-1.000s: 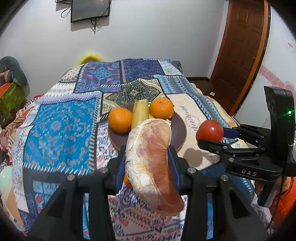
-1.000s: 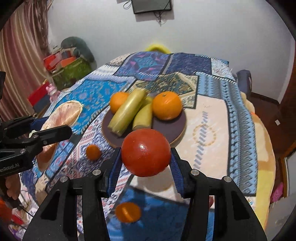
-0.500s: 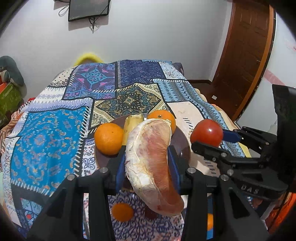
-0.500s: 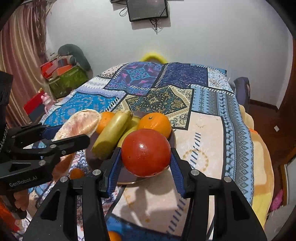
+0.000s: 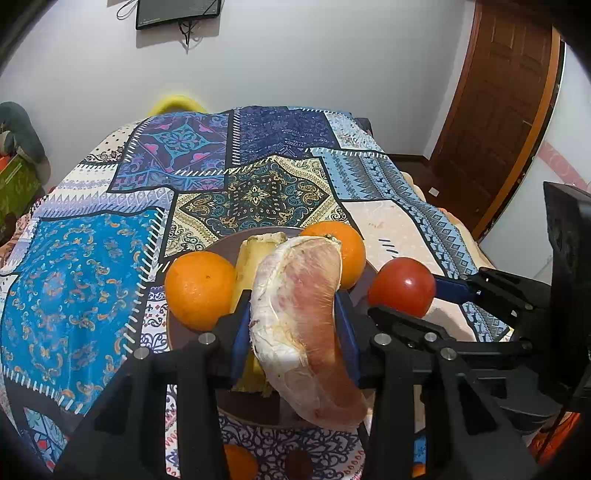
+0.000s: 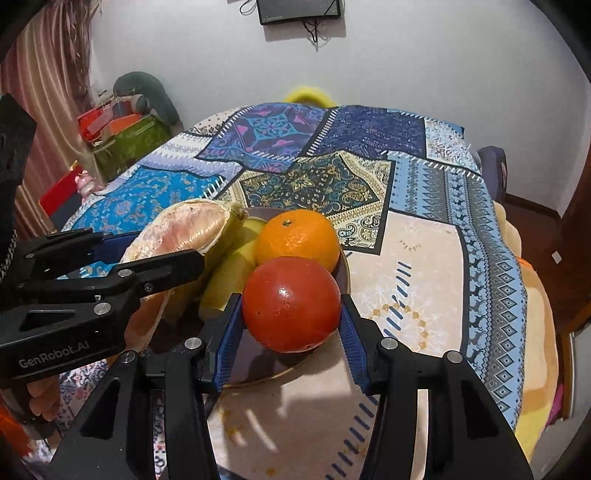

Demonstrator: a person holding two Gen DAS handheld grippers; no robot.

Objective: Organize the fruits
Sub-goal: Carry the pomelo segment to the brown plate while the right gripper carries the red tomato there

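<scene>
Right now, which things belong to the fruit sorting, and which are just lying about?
Job: pomelo segment in left gripper; tomato in right gripper; plate; oranges; bananas.
Lying about: wall screen; door; patterned cloth.

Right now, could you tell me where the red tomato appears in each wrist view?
Left wrist view: the tomato is right of centre, held in the right gripper that reaches in from the right edge.
Right wrist view: the tomato is at centre, between that gripper's blue pads.
Shared landmark: the orange on the dark plate just behind it.
</scene>
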